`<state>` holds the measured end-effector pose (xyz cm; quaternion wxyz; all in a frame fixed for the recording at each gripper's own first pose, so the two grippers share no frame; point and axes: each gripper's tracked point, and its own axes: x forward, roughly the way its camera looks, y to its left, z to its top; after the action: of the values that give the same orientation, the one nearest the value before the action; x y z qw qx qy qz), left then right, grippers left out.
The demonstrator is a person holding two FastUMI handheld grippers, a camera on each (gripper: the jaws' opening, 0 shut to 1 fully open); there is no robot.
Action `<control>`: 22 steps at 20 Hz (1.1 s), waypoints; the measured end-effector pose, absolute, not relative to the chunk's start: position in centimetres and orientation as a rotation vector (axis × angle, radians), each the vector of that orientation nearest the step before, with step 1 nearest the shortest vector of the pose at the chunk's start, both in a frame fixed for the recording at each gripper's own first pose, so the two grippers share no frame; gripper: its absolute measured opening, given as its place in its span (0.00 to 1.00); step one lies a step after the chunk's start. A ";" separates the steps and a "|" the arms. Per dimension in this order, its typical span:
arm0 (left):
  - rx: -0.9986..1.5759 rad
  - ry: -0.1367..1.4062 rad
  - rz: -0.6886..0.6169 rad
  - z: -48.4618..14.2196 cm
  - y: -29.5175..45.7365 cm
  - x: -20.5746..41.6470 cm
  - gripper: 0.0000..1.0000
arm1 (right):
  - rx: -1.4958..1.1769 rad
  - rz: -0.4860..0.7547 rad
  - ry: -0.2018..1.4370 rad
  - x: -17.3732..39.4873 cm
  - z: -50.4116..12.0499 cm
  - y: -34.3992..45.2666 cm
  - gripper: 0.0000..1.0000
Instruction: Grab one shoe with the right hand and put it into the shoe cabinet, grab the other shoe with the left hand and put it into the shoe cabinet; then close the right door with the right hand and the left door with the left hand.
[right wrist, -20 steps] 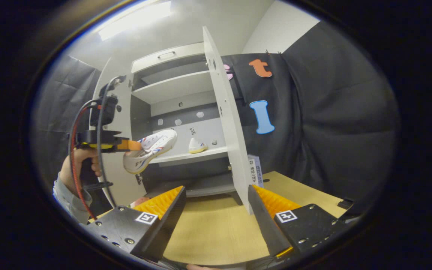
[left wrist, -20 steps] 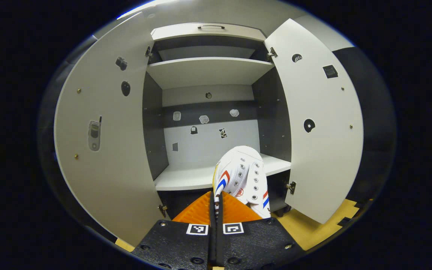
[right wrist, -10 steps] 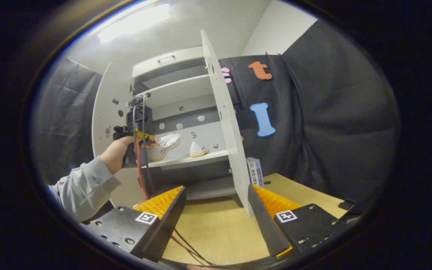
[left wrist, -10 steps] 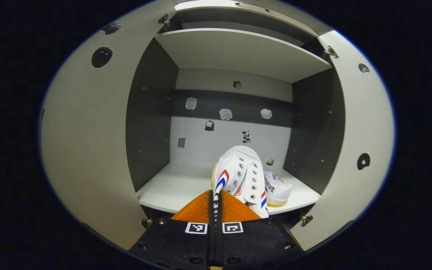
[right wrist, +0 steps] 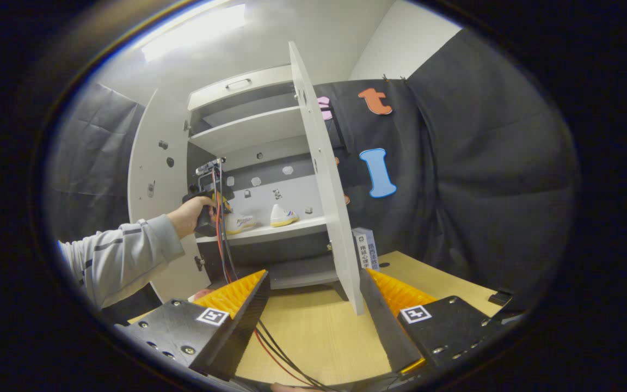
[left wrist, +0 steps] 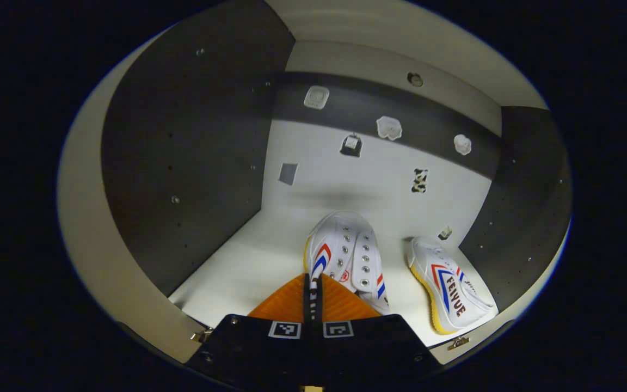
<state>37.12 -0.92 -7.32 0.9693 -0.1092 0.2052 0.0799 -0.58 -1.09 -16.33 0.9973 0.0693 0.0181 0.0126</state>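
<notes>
Left tool (left wrist: pixel 313 283) pinches a shoe (left wrist: pixel 346 256) over the cabinet shelf (left wrist: pixel 237 277); right tool (right wrist: pixel 313 299) gapes

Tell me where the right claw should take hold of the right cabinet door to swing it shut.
Probably the right door's free vertical edge, low down near its bottom corner, which faces the open right claw. The door stands open, nearly edge-on to this claw, a thin flat panel with no handle showing on it, so coming straight ahead and straddling or pushing that edge seems simplest.

White shoes (left wrist: pixel 346 256) (left wrist: pixel 447 283), red-blue stripes, yellow soles; cabinet (left wrist: pixel 183 163) grey walls, white shelf; sleeve (right wrist: pixel 123 258) grey.
</notes>
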 end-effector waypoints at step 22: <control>0.075 0.078 0.021 4.4 0.5 14.1 0.90 | 0.060 -0.020 0.002 -1.0 -15.1 -1.1 0.97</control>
<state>14.09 0.46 4.43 0.9985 0.0377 0.0388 0.0106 -0.99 -1.15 -15.11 0.9995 0.0298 0.0009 -0.0099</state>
